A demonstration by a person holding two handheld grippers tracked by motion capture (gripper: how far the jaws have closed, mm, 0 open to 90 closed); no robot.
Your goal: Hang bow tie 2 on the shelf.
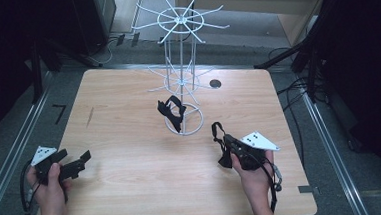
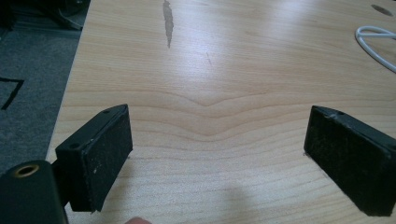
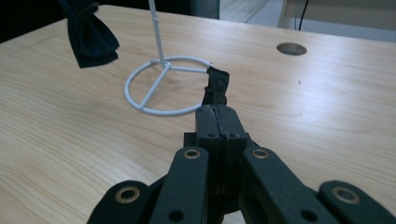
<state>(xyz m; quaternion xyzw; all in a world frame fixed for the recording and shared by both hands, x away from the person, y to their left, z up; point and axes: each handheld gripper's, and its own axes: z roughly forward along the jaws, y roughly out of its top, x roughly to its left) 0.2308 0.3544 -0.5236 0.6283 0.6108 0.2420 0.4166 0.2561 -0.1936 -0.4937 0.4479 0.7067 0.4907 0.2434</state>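
Note:
A white wire rack [image 1: 181, 78] with radiating hooks stands at the middle of the wooden table [image 1: 133, 191]. One black bow tie [image 1: 172, 108] hangs on a low hook of it, over the round base ring [image 3: 140, 105]; the right gripper view has this tie [image 3: 88, 37] at its upper left. My right gripper [image 1: 225, 143] is near the table's right front, shut on a second black bow tie [image 1: 216, 131]; its fabric [image 3: 215, 86] sticks out past the closed jaws [image 3: 215, 112]. My left gripper [image 1: 76, 159] rests at the left front, open, with bare wood between its pads [image 2: 217, 158].
A round hole [image 1: 215, 83] is in the table behind the rack. A dark streak [image 2: 167, 23] marks the wood ahead of the left gripper, and the table's left edge [image 2: 70, 93] runs close beside it. Dark stands and cables surround the table.

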